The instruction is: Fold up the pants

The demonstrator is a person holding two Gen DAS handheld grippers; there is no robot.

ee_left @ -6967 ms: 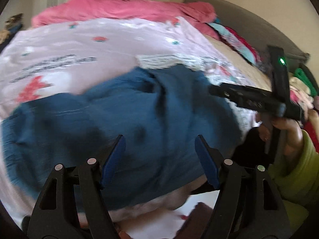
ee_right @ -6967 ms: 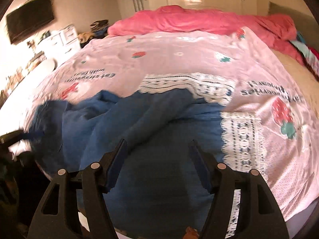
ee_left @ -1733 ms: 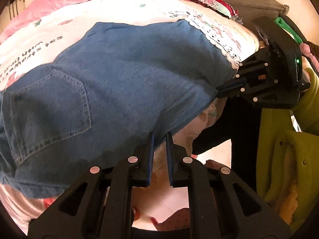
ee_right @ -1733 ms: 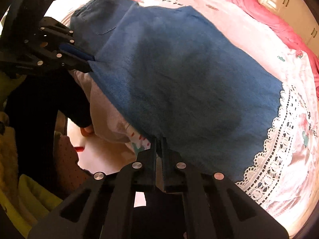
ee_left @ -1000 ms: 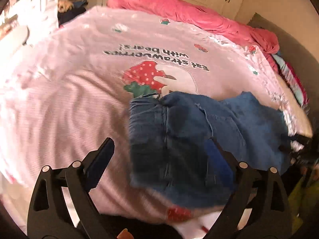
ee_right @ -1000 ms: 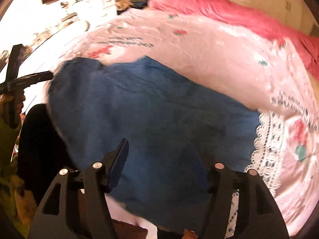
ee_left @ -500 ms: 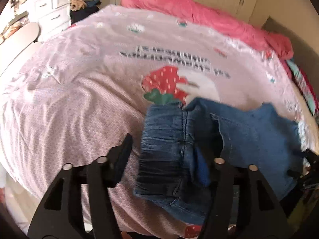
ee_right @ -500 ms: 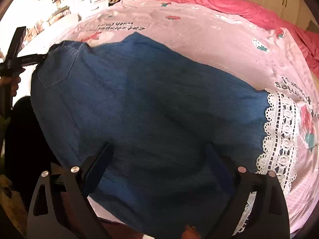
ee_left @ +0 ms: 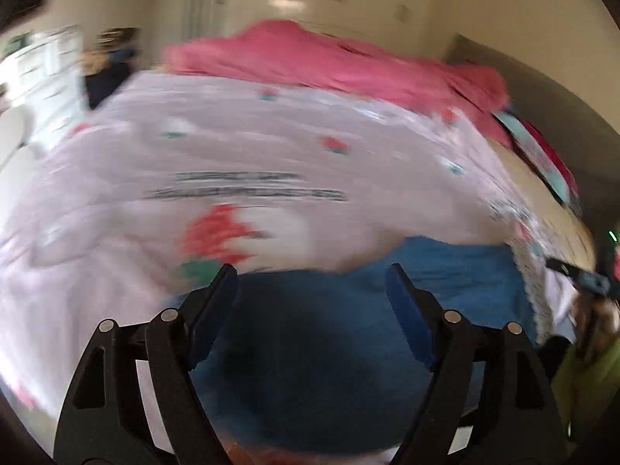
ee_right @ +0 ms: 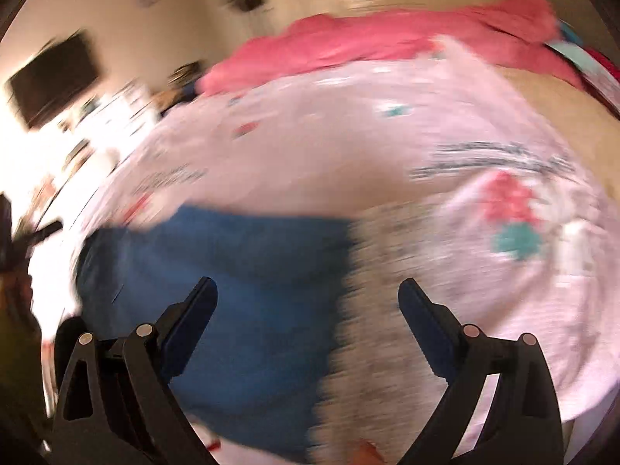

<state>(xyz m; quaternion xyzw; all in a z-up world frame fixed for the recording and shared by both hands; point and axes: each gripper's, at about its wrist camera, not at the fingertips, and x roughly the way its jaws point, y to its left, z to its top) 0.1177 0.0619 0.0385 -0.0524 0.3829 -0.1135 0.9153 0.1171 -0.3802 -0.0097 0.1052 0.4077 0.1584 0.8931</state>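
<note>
Dark print lines on bedsheet (ee_left: 248,190) too blurred; nothing readable

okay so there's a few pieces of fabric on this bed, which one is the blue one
The denim pants, lying flat at the near edge of the bed. The bedspread beneath them is pale pink with strawberry prints, and the blanket bunched at the far side is bright pink.
</note>
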